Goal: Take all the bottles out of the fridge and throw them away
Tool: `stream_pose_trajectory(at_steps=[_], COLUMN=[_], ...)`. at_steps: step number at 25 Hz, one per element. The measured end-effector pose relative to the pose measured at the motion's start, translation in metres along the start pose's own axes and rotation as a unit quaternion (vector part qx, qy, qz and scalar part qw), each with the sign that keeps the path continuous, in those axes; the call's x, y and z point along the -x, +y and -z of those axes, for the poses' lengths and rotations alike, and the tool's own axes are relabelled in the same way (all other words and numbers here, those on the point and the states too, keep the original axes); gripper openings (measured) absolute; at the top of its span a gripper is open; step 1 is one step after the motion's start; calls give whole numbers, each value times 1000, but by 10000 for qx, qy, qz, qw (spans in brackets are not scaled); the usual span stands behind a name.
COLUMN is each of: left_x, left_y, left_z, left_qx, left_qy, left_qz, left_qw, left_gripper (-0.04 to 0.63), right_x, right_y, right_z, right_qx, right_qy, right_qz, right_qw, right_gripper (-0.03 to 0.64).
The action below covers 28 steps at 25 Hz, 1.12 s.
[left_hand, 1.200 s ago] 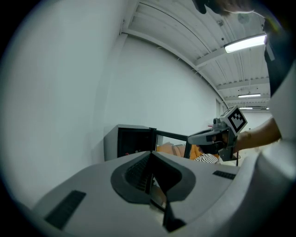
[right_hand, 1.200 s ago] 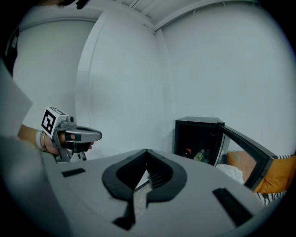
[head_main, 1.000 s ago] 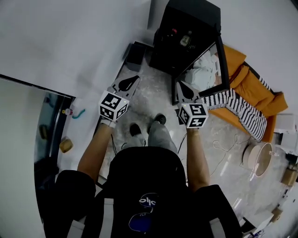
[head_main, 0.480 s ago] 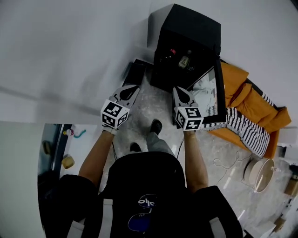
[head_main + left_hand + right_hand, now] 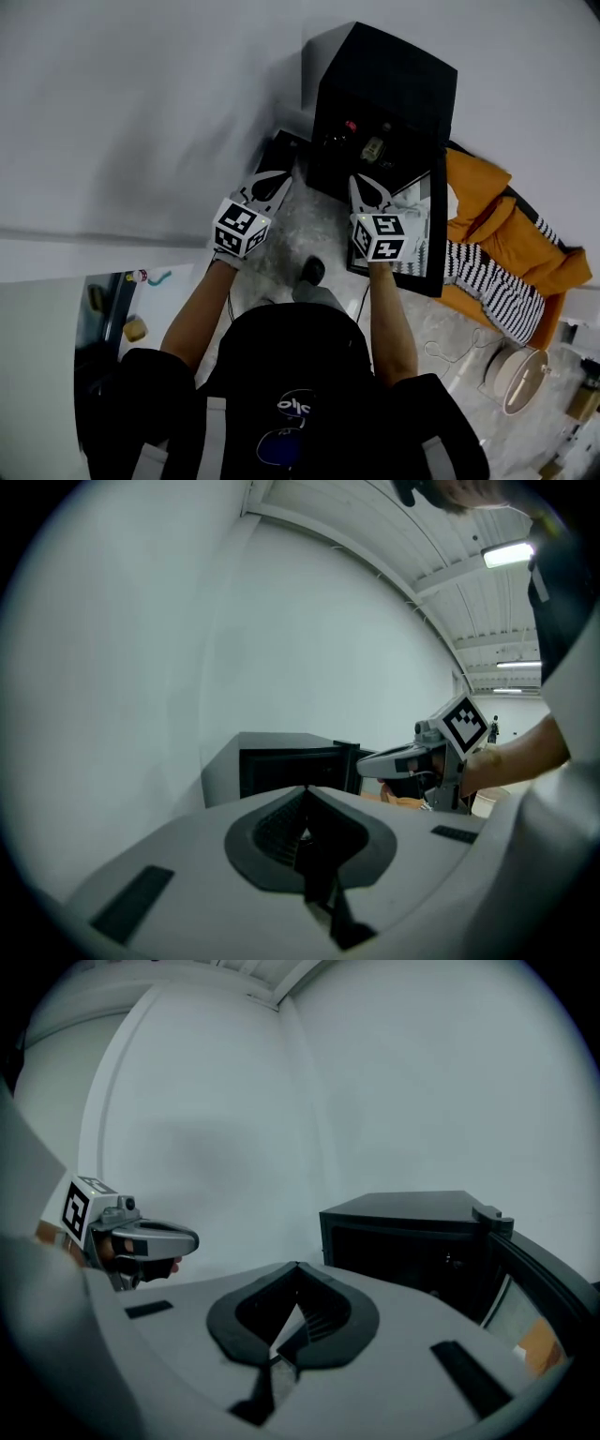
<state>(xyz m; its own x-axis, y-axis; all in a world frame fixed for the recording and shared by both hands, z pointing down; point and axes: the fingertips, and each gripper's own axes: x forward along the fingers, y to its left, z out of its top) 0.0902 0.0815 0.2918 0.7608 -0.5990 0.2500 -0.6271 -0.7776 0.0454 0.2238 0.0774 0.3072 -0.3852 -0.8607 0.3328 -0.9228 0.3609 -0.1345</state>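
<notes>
**Arms:** both forearms stretched fwd, side by side, toward the fridge (image 5: 384, 80).
- L hand-held gripper (image 5: 273, 184): jaws together, empty. Tip is over the black box (image 5: 278, 150) at the fridge's left foot.
- R hand-held gripper (image 5: 362, 186): jaws together, empty. Tip is just short of the fridge's open front, beside the door (image 5: 433, 234).

**Fridge:** small, black, on the floor against the wall. Door is swung open on its right side.
- Contents: red-capped bottle (image 5: 349, 126) and paler bottle (image 5: 373, 148) inside, near each other. Rest of the interior is too dark to tell.

**Around:**
- Orange cushion (image 5: 511, 220) and striped cloth (image 5: 487, 281) lie right of the fridge, beyond the door.
- Round pale tub (image 5: 518, 375) sits well apart from the fridge, further right.
- Person's shoe (image 5: 312, 270) is on the floor in front of the fridge.
</notes>
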Motion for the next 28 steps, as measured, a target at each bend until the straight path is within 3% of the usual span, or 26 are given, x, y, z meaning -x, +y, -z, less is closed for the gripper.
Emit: stream_pose_trajectory(at_steps=[13,28], left_x=[-46,12], left_y=[20,92], left_z=[-12,14], left_qx=[-22,20], left_qy=[-87,-92], left_qz=[112,666], left_qw=[9999,9977], left_gripper=[6,6], right_x=[-31,-71], right_y=[-15,58], right_z=[-7,-2], right_qx=[69,-87], right_qy=[135,145], right_qz=[-67,552], right_qw=[9999,9983], right_gripper=[2,3])
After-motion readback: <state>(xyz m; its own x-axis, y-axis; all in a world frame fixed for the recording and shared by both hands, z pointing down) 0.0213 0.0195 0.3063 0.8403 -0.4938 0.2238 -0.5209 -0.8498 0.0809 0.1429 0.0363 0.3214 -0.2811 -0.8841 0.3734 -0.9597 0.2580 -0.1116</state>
